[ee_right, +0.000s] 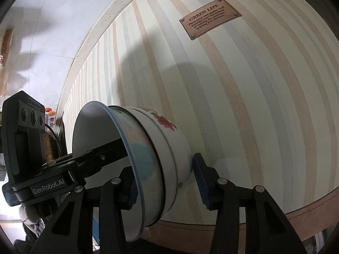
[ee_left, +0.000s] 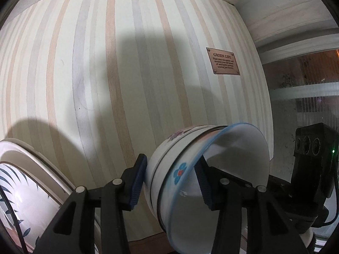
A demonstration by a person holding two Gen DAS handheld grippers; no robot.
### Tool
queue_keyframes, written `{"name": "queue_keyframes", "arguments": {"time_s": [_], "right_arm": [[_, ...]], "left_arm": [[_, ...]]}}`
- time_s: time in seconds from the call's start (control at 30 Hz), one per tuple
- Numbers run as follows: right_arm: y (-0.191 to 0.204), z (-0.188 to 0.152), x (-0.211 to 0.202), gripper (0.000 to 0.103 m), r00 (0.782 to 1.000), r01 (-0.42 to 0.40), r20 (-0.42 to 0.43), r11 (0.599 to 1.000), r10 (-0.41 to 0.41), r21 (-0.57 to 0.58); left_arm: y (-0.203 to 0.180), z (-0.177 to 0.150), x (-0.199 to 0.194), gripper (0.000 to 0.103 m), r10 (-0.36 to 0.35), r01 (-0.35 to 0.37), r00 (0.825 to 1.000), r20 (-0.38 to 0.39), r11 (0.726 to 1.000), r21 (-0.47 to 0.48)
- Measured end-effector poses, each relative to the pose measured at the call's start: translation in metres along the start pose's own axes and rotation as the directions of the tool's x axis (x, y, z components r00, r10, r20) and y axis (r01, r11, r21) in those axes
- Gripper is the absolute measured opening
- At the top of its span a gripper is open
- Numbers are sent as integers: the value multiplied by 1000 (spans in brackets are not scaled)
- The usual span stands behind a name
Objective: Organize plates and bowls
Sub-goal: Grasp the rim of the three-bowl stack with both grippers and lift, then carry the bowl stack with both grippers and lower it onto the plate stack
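A stack of nested white bowls (ee_left: 165, 163), the inner one blue-rimmed with a blue flower, lies between both grippers over a striped tablecloth (ee_left: 106, 74). My left gripper (ee_left: 171, 169) is shut on the stack's wall, one pad outside and one finger inside the top bowl. From the opposite side, my right gripper (ee_right: 167, 180) is shut on the same stack of bowls (ee_right: 169, 148) in the same way. Whether the stack touches the cloth I cannot tell. At the lower left lies a pile of plates (ee_left: 42, 163), the top one leaf-patterned.
A brown "GREEN LIFE" label (ee_left: 223, 61) is fixed to the cloth beyond the bowls. The table's brown edge (ee_right: 307, 211) runs near the right gripper. A pale floor (ee_right: 42, 31) shows past the far edge, and a glass panel (ee_left: 307, 105) stands at the right.
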State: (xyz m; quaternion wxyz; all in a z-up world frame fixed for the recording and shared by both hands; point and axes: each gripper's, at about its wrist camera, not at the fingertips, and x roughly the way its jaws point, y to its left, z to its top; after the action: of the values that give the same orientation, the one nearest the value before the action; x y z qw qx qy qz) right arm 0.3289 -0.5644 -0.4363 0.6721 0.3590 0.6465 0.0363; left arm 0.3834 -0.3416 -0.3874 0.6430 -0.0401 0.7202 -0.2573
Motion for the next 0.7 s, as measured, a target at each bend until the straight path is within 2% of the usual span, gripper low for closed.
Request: {"name": "queue_keyframes", "arguments": {"time_s": [0.33, 0.7], "right_arm": [[8, -8, -8, 49, 1000, -2, 3, 1000, 2, 18], [66, -13, -17, 49, 1000, -15, 4, 998, 16, -62]], "left_arm": [[4, -1, -17, 42, 6, -6, 1000, 5, 1000, 0], [31, -15, -72, 42, 20, -17, 996, 90, 999, -30]]}}
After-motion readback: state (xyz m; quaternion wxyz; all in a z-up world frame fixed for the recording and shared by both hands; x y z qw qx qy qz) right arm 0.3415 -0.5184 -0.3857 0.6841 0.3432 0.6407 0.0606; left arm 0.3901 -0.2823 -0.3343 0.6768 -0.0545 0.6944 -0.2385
